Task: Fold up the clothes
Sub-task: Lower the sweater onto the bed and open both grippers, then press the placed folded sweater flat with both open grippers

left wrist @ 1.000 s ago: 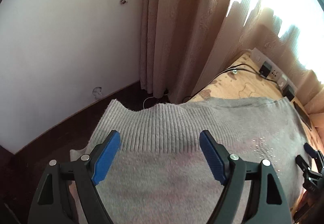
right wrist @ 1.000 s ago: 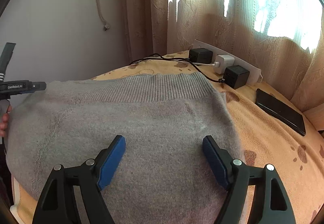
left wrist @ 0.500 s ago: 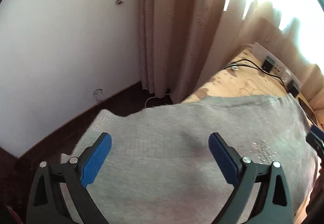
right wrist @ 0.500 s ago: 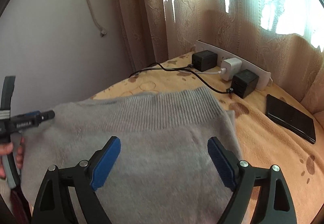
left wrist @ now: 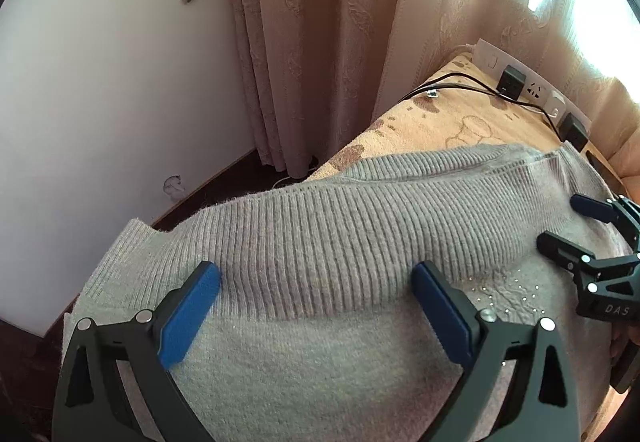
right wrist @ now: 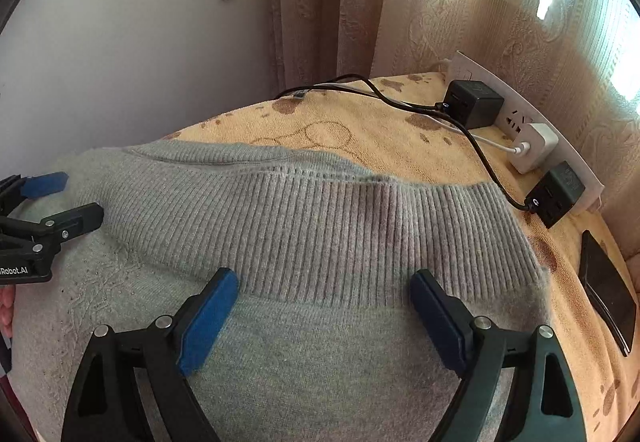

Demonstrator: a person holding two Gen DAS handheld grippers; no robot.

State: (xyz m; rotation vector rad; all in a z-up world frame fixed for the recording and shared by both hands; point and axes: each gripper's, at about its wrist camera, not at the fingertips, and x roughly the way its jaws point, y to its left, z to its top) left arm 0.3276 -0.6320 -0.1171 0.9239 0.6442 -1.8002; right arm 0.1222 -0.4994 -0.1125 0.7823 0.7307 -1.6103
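Orange bedcover (right wrist: 360,130) is carrying the sweater (right wrist: 304,226); I'm hovering both grippers, left (left wrist: 316,290) and right (right wrist: 324,298), jaws just spread and empty, seemingly just short of its ribbed band (left wrist: 340,226), which is running crosswise.

Wrist views, downward (shared sweater (left wrist: 320,242))

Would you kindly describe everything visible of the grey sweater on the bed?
The grey sweater is a soft knit, folded over so its wide ribbed band lies across the top. Small sparkling beads dot a textured patch. It lies fairly flat on the orange patterned blanket, one end overhanging the edge. Neither pair of open tongs grips it.
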